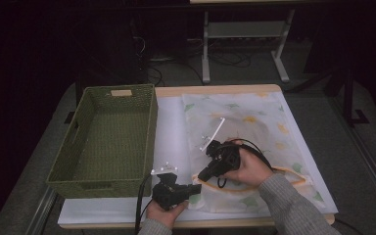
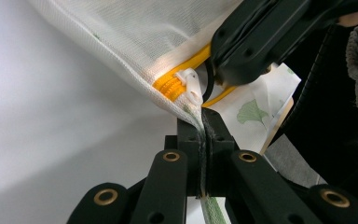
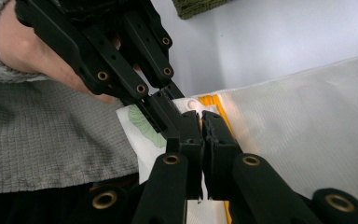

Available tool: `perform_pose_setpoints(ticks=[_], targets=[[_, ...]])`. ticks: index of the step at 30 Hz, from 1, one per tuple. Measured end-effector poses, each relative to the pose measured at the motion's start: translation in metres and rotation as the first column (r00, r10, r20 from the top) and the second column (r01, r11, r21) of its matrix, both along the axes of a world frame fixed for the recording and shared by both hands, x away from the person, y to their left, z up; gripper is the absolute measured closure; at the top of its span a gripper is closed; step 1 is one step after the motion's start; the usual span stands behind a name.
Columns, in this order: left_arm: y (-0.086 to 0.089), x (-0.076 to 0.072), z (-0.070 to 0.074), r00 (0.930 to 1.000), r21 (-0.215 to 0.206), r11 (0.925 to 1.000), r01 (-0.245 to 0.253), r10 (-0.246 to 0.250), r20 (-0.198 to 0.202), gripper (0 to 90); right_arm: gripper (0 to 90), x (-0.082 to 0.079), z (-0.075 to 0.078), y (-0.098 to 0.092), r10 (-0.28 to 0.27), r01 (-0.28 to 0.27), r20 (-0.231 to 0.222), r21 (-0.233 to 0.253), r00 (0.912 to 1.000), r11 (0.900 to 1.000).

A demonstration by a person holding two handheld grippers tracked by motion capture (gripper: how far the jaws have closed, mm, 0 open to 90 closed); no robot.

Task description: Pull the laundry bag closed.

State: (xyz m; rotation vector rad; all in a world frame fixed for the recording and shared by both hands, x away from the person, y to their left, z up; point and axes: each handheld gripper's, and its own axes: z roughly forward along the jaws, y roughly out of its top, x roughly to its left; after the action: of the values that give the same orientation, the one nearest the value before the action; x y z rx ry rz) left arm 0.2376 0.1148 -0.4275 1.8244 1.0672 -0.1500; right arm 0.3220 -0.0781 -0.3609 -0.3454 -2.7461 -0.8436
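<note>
Left gripper (image 2: 204, 140) jaws clamped on mesh bag (image 1: 240, 122) corner at worktop's near edge; right gripper (image 3: 201, 126) jaws together near zipper pull (image 2: 189, 85). Zipping step; next: steady pull along zipper.

A white mesh bag (image 1: 247, 147), printed with green and yellow leaves and edged by an orange zipper (image 2: 179, 79), lies on a white surface (image 1: 169, 132) beside a green woven basket (image 1: 105, 139); both tools are black.

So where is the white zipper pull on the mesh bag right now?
In the left gripper view the white zipper pull sits on the yellow zipper, just above the left gripper pinching the mesh bag.
</note>
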Motion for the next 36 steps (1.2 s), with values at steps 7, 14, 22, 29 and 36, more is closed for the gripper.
perform_pose_setpoints(ticks=[7,14,22,29,36], targets=[[-0.004,-0.001,0.002,0.9996,0.013,0.9998,0.017,-0.017,0.022,86.3,87.0,0.004,-0.006,0.004,-0.006,0.006,-0.014,-0.006,0.9999,1.000],[-0.007,-0.004,0.003,0.9985,0.027,0.9993,0.026,-0.028,0.048,85.5,80.6,0.004,-0.007,0.010,-0.002,0.002,-0.036,-0.008,0.9993,1.000],[-0.007,-0.003,0.000,0.9988,0.044,0.9987,0.025,-0.027,0.041,85.3,77.6,0.005,-0.009,0.017,-0.003,0.002,-0.049,-0.013,0.9988,1.000],[-0.011,-0.004,-0.002,0.9987,0.049,0.9984,0.030,-0.032,0.039,85.2,76.4,0.006,-0.012,0.020,-0.019,0.017,-0.056,-0.032,0.9982,0.999],[-0.008,-0.005,-0.003,0.9987,0.051,0.9984,0.024,-0.027,0.044,85.2,86.5,0.007,-0.013,0.020,-0.014,0.011,-0.051,-0.058,0.9986,0.998]])
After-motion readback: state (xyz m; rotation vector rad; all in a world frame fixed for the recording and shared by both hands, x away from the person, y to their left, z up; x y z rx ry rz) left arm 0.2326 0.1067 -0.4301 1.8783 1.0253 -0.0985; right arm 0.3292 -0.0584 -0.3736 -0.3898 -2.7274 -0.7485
